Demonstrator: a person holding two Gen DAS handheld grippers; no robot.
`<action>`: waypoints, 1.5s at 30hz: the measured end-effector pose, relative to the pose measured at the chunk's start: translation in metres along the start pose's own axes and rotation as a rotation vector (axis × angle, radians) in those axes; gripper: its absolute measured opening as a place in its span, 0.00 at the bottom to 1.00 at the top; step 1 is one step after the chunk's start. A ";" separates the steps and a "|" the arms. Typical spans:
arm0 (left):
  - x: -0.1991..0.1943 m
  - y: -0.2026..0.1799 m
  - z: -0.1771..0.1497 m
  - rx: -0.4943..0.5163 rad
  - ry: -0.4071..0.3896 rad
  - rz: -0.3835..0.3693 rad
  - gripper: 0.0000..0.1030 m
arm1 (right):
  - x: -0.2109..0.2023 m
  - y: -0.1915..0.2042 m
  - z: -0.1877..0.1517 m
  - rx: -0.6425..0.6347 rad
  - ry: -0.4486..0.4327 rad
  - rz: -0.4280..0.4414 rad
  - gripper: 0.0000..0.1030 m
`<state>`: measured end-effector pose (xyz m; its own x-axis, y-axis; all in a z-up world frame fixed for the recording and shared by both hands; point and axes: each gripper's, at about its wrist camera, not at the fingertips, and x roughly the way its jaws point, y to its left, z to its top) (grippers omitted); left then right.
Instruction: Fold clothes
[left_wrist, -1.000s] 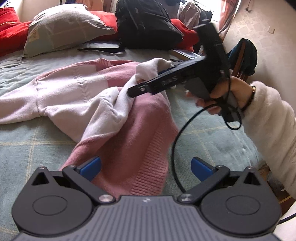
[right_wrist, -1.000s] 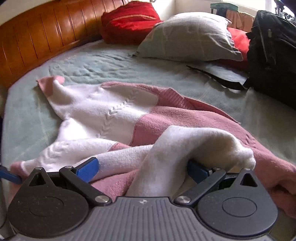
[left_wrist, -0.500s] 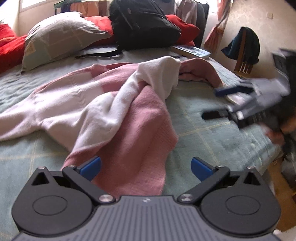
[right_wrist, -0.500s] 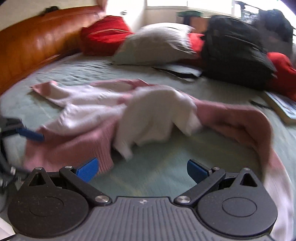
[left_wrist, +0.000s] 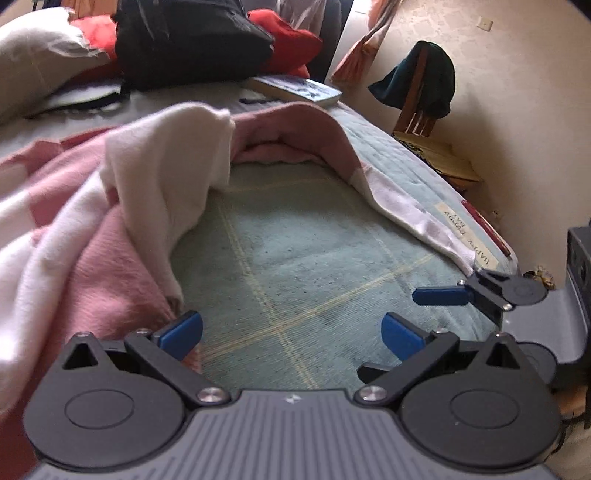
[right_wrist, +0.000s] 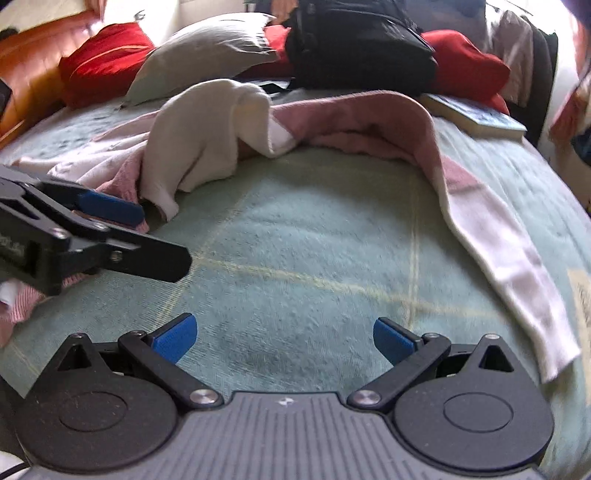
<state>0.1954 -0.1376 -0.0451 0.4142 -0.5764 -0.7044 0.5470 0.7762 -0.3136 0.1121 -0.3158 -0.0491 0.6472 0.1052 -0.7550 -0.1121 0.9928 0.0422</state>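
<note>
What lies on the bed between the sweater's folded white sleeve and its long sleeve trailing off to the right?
Only bare green bedspread; in the right wrist view nothing rests between the white sleeve and the long sleeve.

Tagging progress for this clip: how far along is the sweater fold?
Done: one white sleeve of the pink-and-white knit sweater lies thrown across its body. In hand: nothing; the left gripper and right gripper are both open above the bare green bedspread. Left: the other sleeve trails out unfolded and the body is rumpled, so most folding remains.
</note>
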 end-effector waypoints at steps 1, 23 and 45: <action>0.001 -0.001 0.000 -0.001 0.001 -0.001 0.99 | 0.001 0.000 0.000 0.004 -0.001 0.001 1.00; -0.054 0.079 0.003 0.003 -0.067 0.253 0.99 | 0.003 0.013 0.010 -0.003 -0.047 0.064 1.00; -0.073 0.096 -0.004 0.023 -0.084 0.228 0.99 | 0.070 0.082 0.068 -0.313 -0.189 0.226 1.00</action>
<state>0.2147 -0.0202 -0.0259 0.5871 -0.4068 -0.6999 0.4484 0.8832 -0.1372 0.1996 -0.2227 -0.0537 0.7032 0.3559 -0.6155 -0.4715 0.8814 -0.0291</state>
